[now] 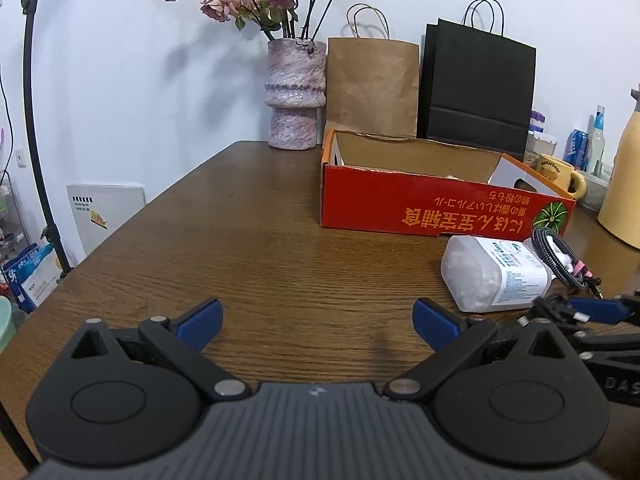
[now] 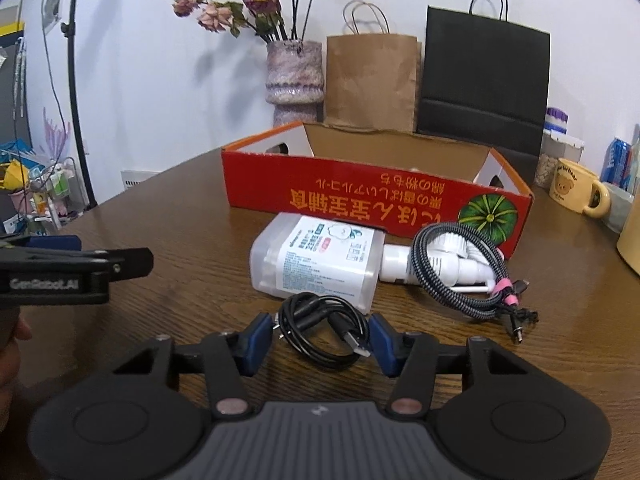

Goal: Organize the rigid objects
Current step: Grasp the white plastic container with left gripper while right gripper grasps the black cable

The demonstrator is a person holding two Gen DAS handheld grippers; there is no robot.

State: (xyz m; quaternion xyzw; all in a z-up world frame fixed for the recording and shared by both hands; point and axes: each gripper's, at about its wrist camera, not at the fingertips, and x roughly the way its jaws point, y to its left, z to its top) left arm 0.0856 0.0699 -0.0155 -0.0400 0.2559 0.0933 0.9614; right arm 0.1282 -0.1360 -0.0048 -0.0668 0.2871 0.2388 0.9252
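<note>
Lying between the half-spread fingers of the right tool [image 2: 318, 340], black cable [image 2: 320, 330]; left tool [image 1: 318, 324] wide, bare.

Black hand-held gripper [image 2: 320, 344] bodies, blue fingertip pads [image 2: 256, 344], silver pivot screws.

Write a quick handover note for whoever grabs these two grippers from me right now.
Left gripper: open, empty, over bare wooden table.
Right gripper: open, fingers straddling the coiled black USB cable, not clamped.
Translucent white pump bottle lies on its side before the red cardboard box; braided grey cable loops its pump.
Done: unclear; box contents hidden.
Left: box the cables and bottle.
</note>
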